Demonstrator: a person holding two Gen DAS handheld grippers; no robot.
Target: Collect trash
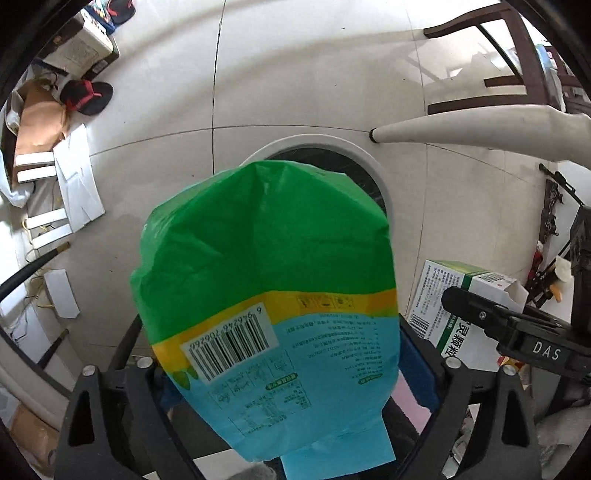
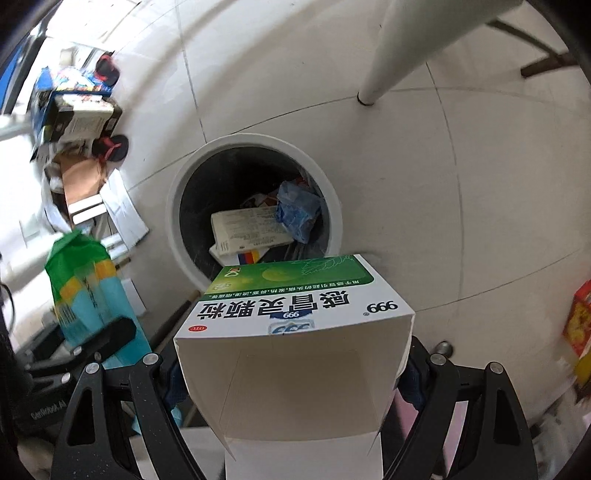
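Observation:
A green, yellow and blue plastic bag [image 1: 266,280] hangs between the fingers of my left gripper [image 1: 295,354], right above the white-rimmed trash bin [image 1: 369,158]. The jaws stand wide, and gaps show beside the bag's lower part. My right gripper [image 2: 295,354] is shut on a white and green medicine box [image 2: 295,302], held just in front of the bin [image 2: 177,206]. A white box [image 2: 251,225] and crumpled blue plastic [image 2: 295,210] lie inside the black liner. In each wrist view the other gripper's load shows: the box [image 1: 443,295] and the bag [image 2: 85,288].
A white table leg [image 1: 443,129] [image 2: 384,55] stands on the tiled floor just beyond the bin. A dark wooden chair [image 1: 480,29] is further back. Slippers [image 1: 86,96], cardboard and papers [image 1: 74,177] clutter the left side. A red and yellow packet [image 2: 580,321] lies at the right.

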